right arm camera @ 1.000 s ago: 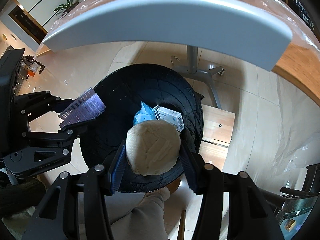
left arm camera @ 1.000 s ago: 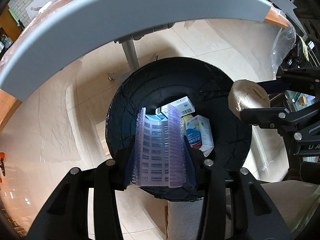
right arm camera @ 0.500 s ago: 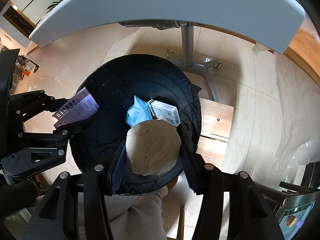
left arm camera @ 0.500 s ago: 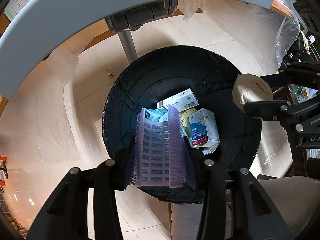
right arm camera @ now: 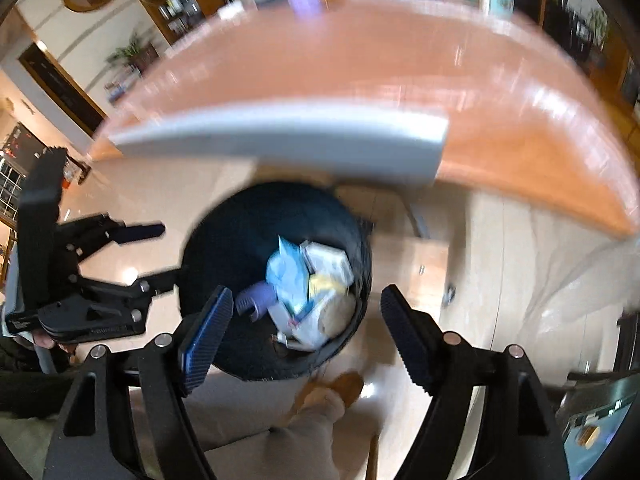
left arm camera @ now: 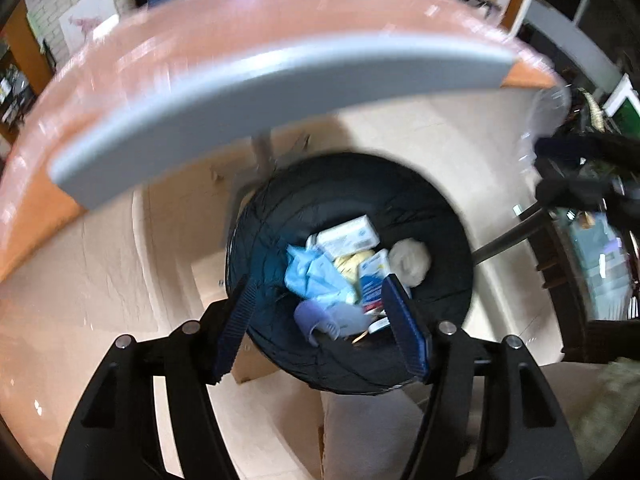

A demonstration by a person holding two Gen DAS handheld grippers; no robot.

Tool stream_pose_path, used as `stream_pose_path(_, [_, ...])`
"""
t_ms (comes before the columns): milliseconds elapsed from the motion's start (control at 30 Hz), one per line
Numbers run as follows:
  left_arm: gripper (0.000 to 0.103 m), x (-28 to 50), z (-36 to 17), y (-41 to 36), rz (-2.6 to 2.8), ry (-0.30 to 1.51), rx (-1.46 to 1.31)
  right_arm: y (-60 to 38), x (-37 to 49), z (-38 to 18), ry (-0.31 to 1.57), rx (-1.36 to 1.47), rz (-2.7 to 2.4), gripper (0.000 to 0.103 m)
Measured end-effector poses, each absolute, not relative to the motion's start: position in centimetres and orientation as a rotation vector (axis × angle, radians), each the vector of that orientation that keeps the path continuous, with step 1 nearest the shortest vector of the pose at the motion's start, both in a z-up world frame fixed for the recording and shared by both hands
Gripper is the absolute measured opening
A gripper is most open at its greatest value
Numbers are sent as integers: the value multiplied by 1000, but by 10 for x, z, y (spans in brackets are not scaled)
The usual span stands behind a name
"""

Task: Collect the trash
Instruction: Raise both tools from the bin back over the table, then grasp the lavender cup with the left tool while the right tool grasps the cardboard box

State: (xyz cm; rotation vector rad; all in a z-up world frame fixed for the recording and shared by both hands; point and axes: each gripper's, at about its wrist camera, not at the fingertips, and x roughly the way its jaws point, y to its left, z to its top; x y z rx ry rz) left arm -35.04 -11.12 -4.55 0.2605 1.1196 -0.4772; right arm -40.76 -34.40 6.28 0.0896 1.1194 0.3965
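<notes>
- Both views are motion-blurred, so fine detail is soft and no writing on the cartons can be read.
- The left gripper [left arm camera: 320, 320] stands wide open with nothing between its blue ribbed pads; it hangs above the near rim of the black-lined trash bin [left arm camera: 448, 216].
- The right gripper [right arm camera: 302, 330] is likewise spread wide and empty, over the bin's [right arm camera: 224, 240] near edge.
- Between and just beyond the left fingers, inside the bin, lies a purple curled sheet [left arm camera: 316, 318], partly cut off by the bin's near wall.
- Ahead of it sits crumpled light-blue trash [left arm camera: 310, 272], then a white carton [left arm camera: 348, 236] farther in; its print is only a smear.
- A beige paper wad [left arm camera: 410, 260] rests just beyond the left gripper's right finger, touching a white-and-blue box [left arm camera: 374, 280] whose lower end that finger hides.
- In the right wrist view the same heap shows: purple sheet [right arm camera: 256, 300], blue trash [right arm camera: 286, 276], the wad [right arm camera: 336, 312] half buried.
- A grey-edged wooden table [left arm camera: 280, 76] arches beyond the bin, its far side blurred.
</notes>
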Motion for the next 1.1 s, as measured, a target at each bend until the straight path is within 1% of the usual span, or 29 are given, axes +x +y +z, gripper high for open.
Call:
stream_pose_path(33, [66,-352,-33,-112,-497,1092,255,-347,-407,74,1084,89,391,82])
stream_pose_path(67, [68,-354,-22,-113,-516,1063,251,-349,-406,83,1055,91,386,86])
stream_pose_path(100, [71,-355,-8,-114,-531,1023,249,-351,-402,95,1014,96,376,88])
stream_pose_path(133, [78,-355,2,-114,-535,990,251,-354,-397,106,979,101,363,91])
stream_pose_path(167, [82,-353,14,-114,-531,946,259,-355,-392,112,959,105,353,94])
stream_pose_path(200, [83,-350,23,-114,-521,917,264,-356,-384,118,930,112,339,95])
stream_pose_path(267, [90,-336,42,-111,-481,856,263,-354,-369,124,902,118,313,97])
stream_pose_path(400, [90,-294,68,-96,-399,800,206,-341,-332,123,894,109,297,97])
stream_pose_path(567, [90,-244,79,-88,-346,775,186,-324,-290,119,888,62,287,97])
stream_pose_path(800, [90,-181,62,-108,-345,776,233,-335,-213,111,874,-48,151,97])
stream_pose_path(1033, [90,-129,46,-133,-389,794,230,-349,-150,87,938,-8,135,97])
stream_pose_path(1100, [88,-114,43,-139,-408,802,204,-350,-135,81,947,-10,143,97])
